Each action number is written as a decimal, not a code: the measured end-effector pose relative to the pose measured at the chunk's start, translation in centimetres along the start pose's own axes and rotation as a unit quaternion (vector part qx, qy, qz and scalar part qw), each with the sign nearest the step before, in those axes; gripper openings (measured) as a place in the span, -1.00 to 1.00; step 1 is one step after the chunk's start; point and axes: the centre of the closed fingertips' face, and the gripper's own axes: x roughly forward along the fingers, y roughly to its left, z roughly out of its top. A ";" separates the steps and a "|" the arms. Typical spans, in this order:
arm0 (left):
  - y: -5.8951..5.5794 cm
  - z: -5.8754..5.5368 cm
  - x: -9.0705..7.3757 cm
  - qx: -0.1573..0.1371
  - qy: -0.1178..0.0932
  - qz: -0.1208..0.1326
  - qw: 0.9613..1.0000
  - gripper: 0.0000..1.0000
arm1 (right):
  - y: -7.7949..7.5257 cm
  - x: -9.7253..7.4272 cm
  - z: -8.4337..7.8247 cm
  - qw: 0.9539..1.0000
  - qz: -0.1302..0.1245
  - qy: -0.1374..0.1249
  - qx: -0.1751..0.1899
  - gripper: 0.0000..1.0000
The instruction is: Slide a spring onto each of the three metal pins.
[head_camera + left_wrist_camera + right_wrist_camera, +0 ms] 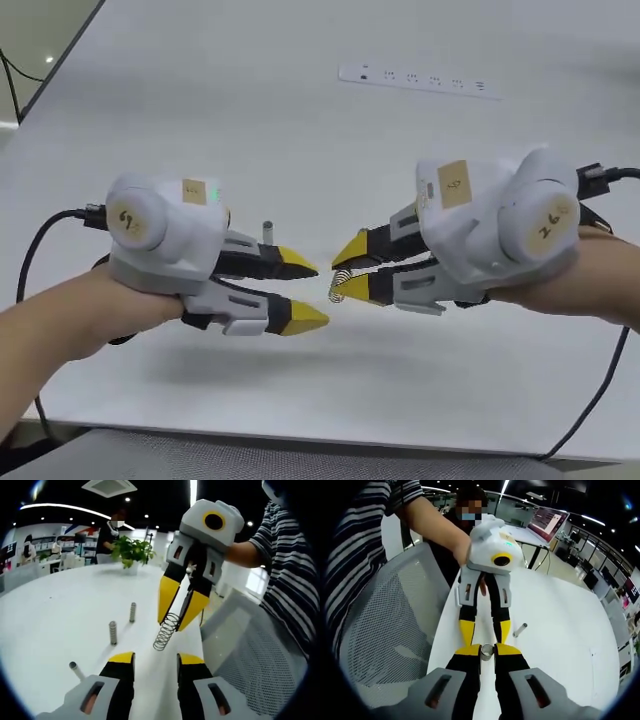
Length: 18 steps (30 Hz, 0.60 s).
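Spring (166,631) gripped by the right gripper (345,272) over the white worktop (300,130)

Right gripper's fingers (169,592) are clenched on one end of the spring, and the rest sticks out towards the left gripper (310,292), whose fingers (121,659) stand apart, grasping nothing. In the left gripper view the far pin (132,611) and middle pin (113,632) each carry a spring; the bare pin (75,669) stands nearest.

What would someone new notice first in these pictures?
Two white, yellow-tipped grippers meet nose to nose over the white table: the right gripper pinches a small silver coil spring, the left gripper gapes open. Beyond, two spring-covered metal pins stand in line with one bare metal pin.
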 end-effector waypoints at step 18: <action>0.8 0.0 -1.3 -0.017 -0.012 0.024 1.000 -0.16 | -1.0 -0.1 -0.5 1.000 -0.018 -0.001 0.007 -0.87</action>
